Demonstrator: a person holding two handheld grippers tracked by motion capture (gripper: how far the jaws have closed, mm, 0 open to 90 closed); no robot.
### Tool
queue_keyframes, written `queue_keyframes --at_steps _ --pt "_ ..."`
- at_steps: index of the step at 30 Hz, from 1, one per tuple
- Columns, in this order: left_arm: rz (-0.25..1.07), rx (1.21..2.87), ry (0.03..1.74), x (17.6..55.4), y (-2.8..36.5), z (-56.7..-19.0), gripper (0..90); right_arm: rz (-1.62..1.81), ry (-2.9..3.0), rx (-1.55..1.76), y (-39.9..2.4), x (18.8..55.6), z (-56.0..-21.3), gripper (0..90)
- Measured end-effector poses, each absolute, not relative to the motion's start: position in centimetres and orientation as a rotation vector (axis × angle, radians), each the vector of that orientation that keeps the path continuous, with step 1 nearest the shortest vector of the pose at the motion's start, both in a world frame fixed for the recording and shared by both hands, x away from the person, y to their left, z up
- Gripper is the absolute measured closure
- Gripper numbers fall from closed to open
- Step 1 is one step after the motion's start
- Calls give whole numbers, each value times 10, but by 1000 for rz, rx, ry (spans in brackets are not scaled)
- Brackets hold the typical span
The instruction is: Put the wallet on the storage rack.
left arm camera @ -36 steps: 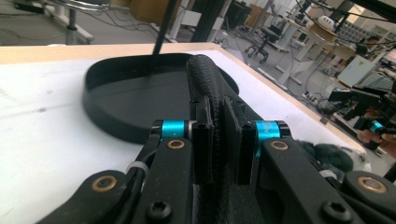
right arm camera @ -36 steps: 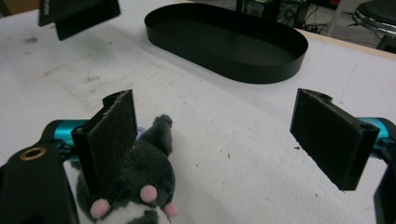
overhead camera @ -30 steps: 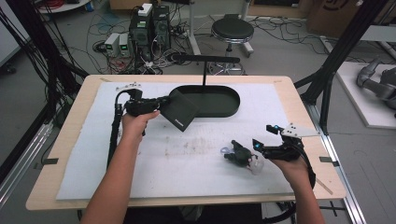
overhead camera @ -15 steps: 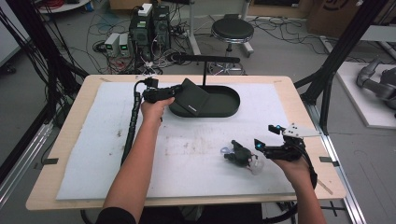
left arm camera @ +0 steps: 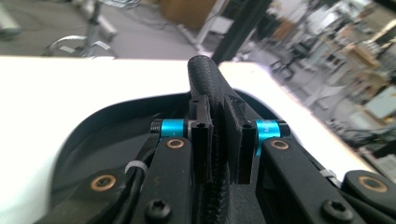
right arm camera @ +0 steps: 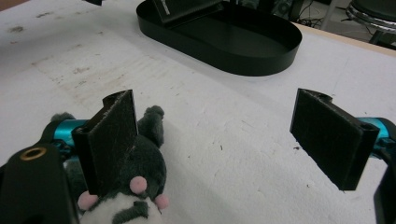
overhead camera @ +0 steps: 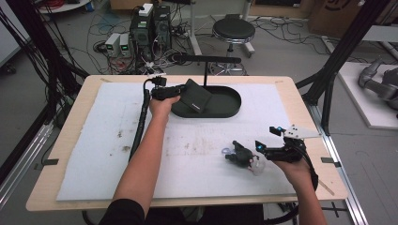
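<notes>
Over the tray's (overhead camera: 224, 107) left end, the left gripper (overhead camera: 180, 90) pinches a black wallet (overhead camera: 197, 96).

Its jaws are pressed together on the wallet's edge, seen up close in the left gripper view (left arm camera: 218, 140), where the textured black wallet (left arm camera: 205, 79) rises between the pads. From above, the wallet tilts over the tray's left rim, partly above the tray's floor; a small pale mark sits near its lower corner, too small to read. Nearer the person and to the right of the tray, well apart from it, the right gripper (overhead camera: 263, 149) rests on the white mat (overhead camera: 94, 140) with its jaws spread wide. A grey plush toy (right arm camera: 135, 186) with pink paws lies just beside one pad (right arm camera: 112, 135), outside the gap. No other writing can be read.
</notes>
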State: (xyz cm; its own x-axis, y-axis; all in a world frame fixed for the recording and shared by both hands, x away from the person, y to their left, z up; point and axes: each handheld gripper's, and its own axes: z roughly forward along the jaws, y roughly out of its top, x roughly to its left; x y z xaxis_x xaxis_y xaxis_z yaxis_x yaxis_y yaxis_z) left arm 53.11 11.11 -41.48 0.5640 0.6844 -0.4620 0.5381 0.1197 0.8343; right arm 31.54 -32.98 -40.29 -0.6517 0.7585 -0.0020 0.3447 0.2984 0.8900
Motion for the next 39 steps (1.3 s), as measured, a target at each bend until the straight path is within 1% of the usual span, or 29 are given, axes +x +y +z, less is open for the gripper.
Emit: queue_keyframes --at_steps 1,2,3,5,7,9,15,19,22,23,26,29,31,32,33,35,38,39 --pt "154 1556 1090 532 112 -417 804 1311 2147 984 -330 315 -403 151" --pt "161 1571 1110 533 113 -420 784 1313 2145 985 -330 315 -403 151" --pt "162 1580 1118 534 114 -422 702 1312 2146 985 -330 315 -403 151" --pt "164 1604 1129 535 115 -423 633 1312 2147 986 -330 315 -403 151" --pt "157 1607 1126 535 116 -423 638 1311 2146 986 -330 315 -403 151" --pt "151 1613 1124 534 116 -422 598 1311 2150 982 -328 316 -404 151" --pt "132 1623 1091 530 113 -416 564 1312 2146 980 -328 315 -402 151" --pt "122 1631 1063 523 113 -411 503 1312 2149 982 -329 314 -402 151" --pt "106 1653 1032 511 116 -407 440 1311 2151 979 -329 315 -402 151" --pt "106 1653 1032 511 116 -407 434 1311 2156 984 -328 315 -402 151" --pt "130 1718 975 496 118 -402 417 1306 2166 979 -326 315 -404 151" --pt "146 1724 963 489 121 -397 400 1305 2165 978 -326 315 -404 151" --pt "167 1770 965 482 124 -392 355 1310 2163 985 -326 314 -404 151" --pt "202 1810 943 472 128 -387 342 1314 2160 991 -327 314 -405 151" --pt "202 1810 943 472 128 -387 338 1313 2160 989 -328 314 -407 151" --pt "215 1826 889 456 137 -382 323 1316 2157 1005 -330 314 -409 151" --pt "218 1823 872 446 143 -381 301 1314 2150 1020 -332 314 -410 151" --pt "226 1786 853 431 151 -387 253 1310 2153 1027 -333 314 -411 151"
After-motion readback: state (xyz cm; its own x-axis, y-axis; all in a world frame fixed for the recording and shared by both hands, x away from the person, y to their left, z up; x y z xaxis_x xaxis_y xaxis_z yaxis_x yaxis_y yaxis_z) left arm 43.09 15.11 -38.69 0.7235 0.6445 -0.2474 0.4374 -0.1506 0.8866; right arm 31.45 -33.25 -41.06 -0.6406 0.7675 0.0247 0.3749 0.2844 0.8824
